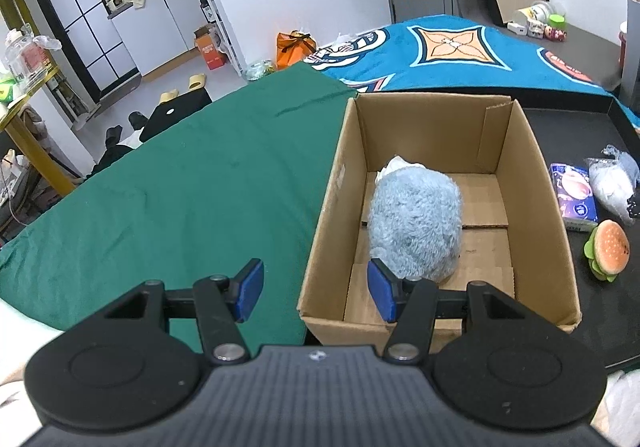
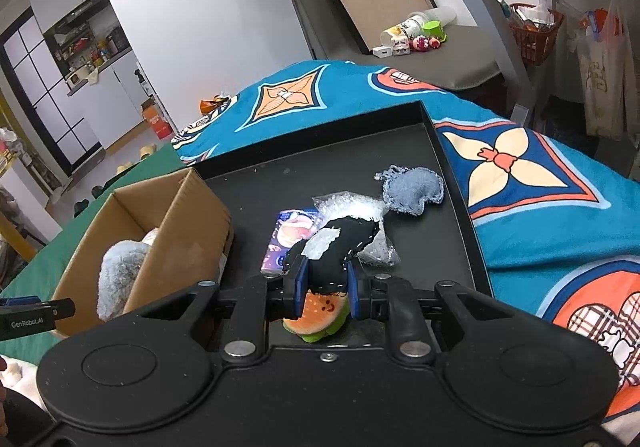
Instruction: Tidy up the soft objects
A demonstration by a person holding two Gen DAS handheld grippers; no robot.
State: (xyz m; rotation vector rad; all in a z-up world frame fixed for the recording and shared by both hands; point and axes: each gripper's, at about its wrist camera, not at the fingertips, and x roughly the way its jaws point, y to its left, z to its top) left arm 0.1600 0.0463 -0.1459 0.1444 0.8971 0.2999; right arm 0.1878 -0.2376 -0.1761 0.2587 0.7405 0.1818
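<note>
One soft toy, a black-and-white stitched plush (image 2: 340,243), is pinched between the narrow blue pads of the right gripper (image 2: 323,289), clear of the black tray (image 2: 452,167). The cardboard box (image 2: 168,215) lies at about nine o'clock from that grip in the right wrist view. The carry would best be made high enough for the dangling plush to clear the near box wall, with release only once it is over the open floor beside the fluffy blue-grey plush (image 1: 414,221) already inside. The left gripper (image 1: 316,293) is held half open and empty at the box's near-left corner, where it could be struck. On the tray, a burger plush (image 2: 320,313) sits directly under the grip, with a purple tissue pack (image 2: 290,237), a clear plastic bag (image 2: 352,207) and a blue-grey knitted toy (image 2: 414,189) at twelve to one o'clock.
</note>
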